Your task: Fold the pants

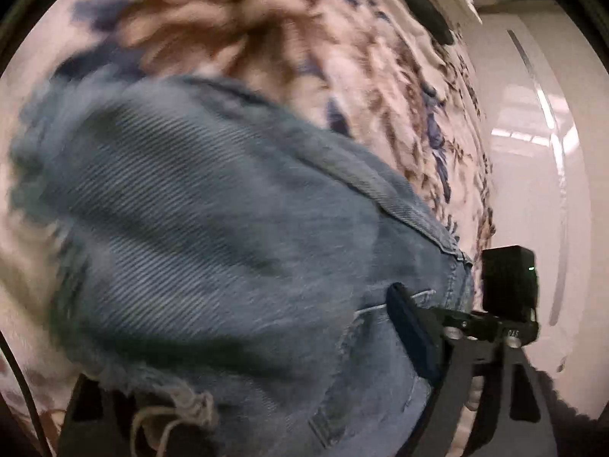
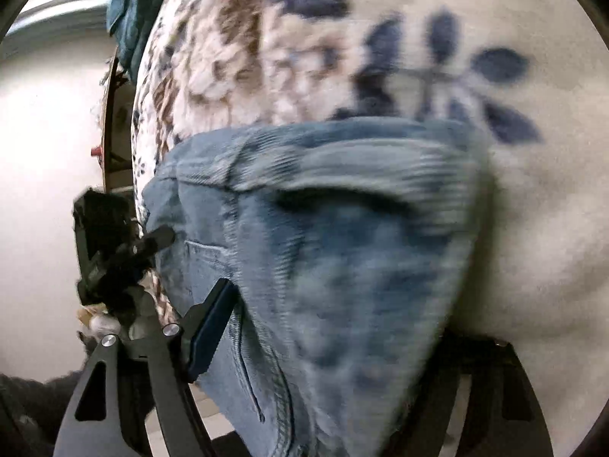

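Both pairs of jaws look clamped on denim, as far as I can read it through the motion blur. On my left gripper (image 1: 236, 411) one finger shows at the lower left and the other, with its dark blue pad (image 1: 413, 333), at the lower right; the jeans (image 1: 213, 221) bunch up between them, a frayed hem with loose threads hanging right at the base of the view. On my right gripper (image 2: 338, 377) the blue-padded finger (image 2: 211, 327) presses against the left side of the folded jeans (image 2: 335, 251), while the opposite finger is mostly hidden behind the cloth, so I judge the hold from the fabric filling the gap.

Each wrist view also catches the other gripper off to the side, gripping the same garment near a stitched seam.

The jeans sit lifted in front of a fleecy bed cover (image 2: 495, 198), cream with brown flowers and dark blue leaves (image 2: 498, 63). I cannot tell whether any part of the denim touches the cover. Beyond the bed edge I see a pale glossy floor (image 1: 533, 175), and in the right wrist view a teal cloth (image 2: 129, 11) lies at the far end.
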A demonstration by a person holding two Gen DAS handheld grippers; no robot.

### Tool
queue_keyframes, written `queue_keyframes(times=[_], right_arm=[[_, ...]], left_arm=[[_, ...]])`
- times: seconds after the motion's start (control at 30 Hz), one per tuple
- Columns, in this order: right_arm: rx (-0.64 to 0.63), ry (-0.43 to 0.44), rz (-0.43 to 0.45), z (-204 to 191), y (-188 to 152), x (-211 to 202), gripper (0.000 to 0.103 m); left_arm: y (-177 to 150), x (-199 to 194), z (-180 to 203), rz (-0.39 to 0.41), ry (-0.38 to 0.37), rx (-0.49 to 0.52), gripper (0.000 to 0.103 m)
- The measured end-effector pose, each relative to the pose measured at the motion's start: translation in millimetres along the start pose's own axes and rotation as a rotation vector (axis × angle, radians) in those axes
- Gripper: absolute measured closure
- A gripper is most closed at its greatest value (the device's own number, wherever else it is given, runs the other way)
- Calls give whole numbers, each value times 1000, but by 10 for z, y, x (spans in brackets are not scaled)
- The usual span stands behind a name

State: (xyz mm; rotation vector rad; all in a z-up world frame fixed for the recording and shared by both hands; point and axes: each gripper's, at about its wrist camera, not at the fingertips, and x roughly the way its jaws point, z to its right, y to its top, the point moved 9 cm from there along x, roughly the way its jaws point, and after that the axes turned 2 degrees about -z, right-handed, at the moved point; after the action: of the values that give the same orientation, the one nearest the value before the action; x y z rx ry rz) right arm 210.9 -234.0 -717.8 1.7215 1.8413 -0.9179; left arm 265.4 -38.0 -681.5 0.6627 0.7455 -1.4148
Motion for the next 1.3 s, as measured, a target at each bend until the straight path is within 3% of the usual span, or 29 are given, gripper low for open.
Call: queue_keyframes(times=[0.03,0.07,0.1,0.2,0.27,0.37,0.6,0.8,1.07,1.3], right_arm=[[-6,-3,9,-16,-7,-32,49],[-12,-5,23,-44,-26,-77,61],[-13,-8,39,-60,-33,-121,64],[-25,-42,82,-123,-84,-226,72],[-38,-60,108,-195,-121,-296,74],[-46,-71,139,-325,-168,-412,76],[-60,-48,220,-708,-263,-826,79],[-100,-23,308,-1095,-159,-1337,80],[-183,18,368,-1601,588,-2002,81],[-255,47,391,-1902,1813,-2744,81]], left_arm=[[4,-9,28,-2,44,33,62],[-8,-7,18,-12,77,49,66],[-9,-30,31,-11,82,58,75],[-14,-124,73,-3,112,78,85],[-43,-211,152,1,167,120,88],[-65,-351,237,14,190,135,92],[-47,-746,468,61,134,115,96],[228,-1181,866,138,107,171,96],[986,-1582,1464,218,147,231,96],[2055,-1833,2106,280,182,255,96]])
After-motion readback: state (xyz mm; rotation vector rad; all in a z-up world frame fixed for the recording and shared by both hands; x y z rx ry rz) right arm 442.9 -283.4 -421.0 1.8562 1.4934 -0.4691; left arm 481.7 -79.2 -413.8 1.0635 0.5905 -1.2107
